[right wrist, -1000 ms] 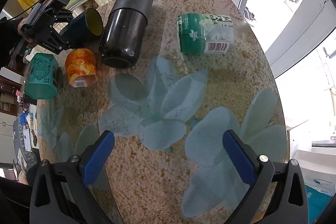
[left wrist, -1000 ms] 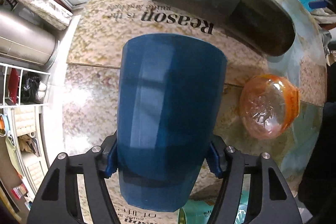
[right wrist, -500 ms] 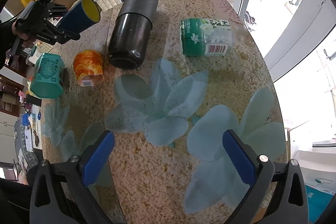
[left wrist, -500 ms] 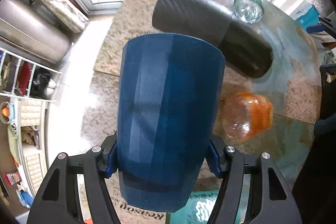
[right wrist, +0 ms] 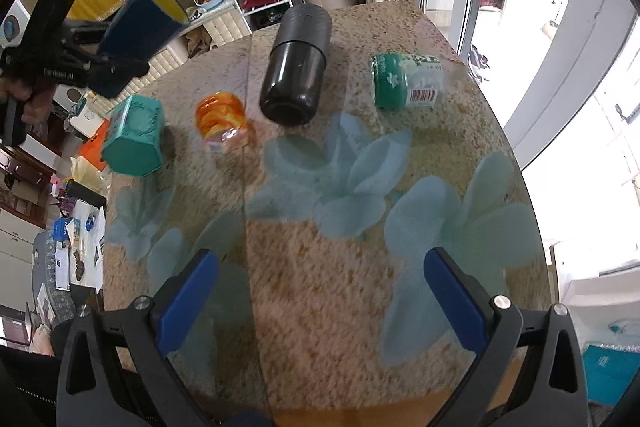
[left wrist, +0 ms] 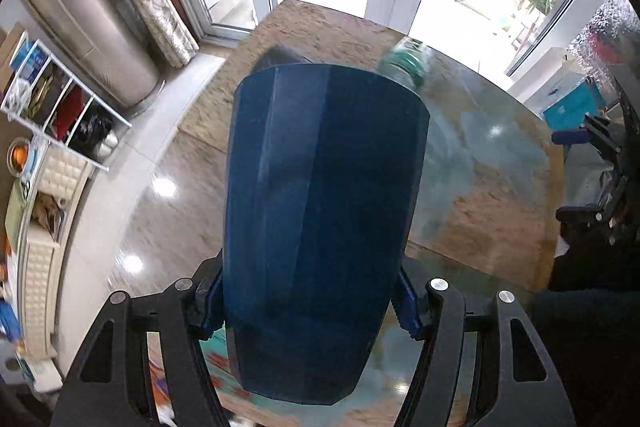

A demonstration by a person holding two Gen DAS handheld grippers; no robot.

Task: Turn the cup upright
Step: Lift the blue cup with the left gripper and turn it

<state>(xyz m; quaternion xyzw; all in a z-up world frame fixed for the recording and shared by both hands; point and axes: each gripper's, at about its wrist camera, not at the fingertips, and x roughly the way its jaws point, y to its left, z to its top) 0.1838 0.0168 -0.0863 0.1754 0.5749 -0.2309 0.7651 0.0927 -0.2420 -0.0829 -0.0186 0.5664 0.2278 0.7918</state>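
- The left gripper [left wrist: 310, 301] is carrying the cup [left wrist: 320, 227] higher than a second ago: in the right wrist view the cup [right wrist: 140, 23] is now hanging well above the table [right wrist: 340, 287], over its far left edge, where before it was low beside the black flask [right wrist: 298, 61].
- In the left wrist view the orange jar is no longer showing, and the flask is shrinking to a sliver behind the cup's rim.
- The left gripper is pinching the cup near its base, one pad on each side.
- The cup's long axis is running along the fingers; from the right wrist view it is tilting, with the yellow-lined mouth pointing up and to the right.
- The right gripper [right wrist: 320, 301] is hanging spread wide over the table, holding nothing.
- The cup is hiding most of the table in the left wrist view; the green bottle [left wrist: 404, 65] there is blurring.
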